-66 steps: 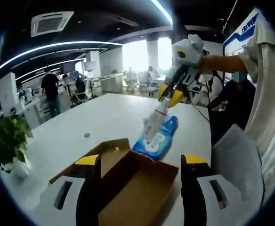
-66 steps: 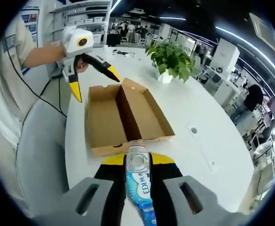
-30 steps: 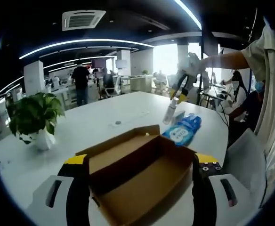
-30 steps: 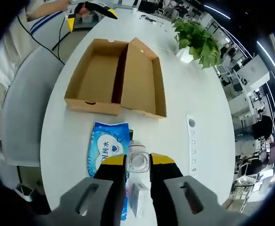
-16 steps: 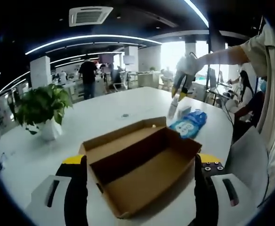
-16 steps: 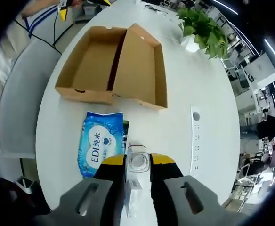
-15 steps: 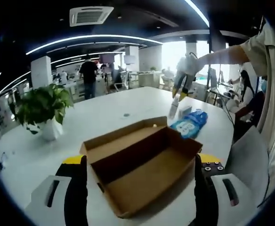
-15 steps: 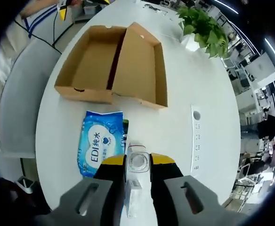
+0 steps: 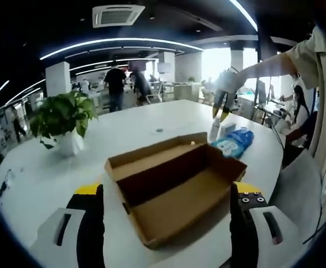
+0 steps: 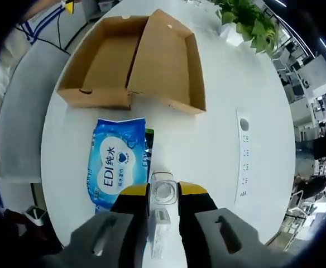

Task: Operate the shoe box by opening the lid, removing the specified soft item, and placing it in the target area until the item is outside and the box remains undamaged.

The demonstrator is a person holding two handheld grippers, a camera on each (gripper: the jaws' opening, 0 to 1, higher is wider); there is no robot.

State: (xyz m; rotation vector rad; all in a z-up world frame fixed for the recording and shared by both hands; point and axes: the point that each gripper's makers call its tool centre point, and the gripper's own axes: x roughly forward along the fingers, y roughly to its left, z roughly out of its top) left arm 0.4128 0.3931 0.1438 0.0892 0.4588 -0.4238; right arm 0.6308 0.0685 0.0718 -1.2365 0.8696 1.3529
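Shoe box [image 10: 135, 58] of brown cardboard lies open on the white table [image 10: 230, 72], lid folded flat beside the tray, both halves bare inside. Blue pack of wet wipes [image 10: 117, 163], printed "EDI", lies flat on the table just outside the box's near wall, apart from it. Right gripper [image 10: 163, 192] hangs just beside the pack, jaws pinching a clear bottle [image 10: 163, 188] by its neck, seen from the cap down. Small white carton [image 10: 159, 231] stands under the bottle, by the pack's edge. Potted plant [image 10: 247, 22] sits past the box's far end.

Left gripper [image 9: 166, 192] sits low at the box's opposite side, jaws spread wide with the box [image 9: 174, 187] between them, touching nothing. Beyond the box: wipes [image 9: 233, 142], right gripper [image 9: 221, 109] above the bottle [image 9: 214, 129], plant [image 9: 62, 120].
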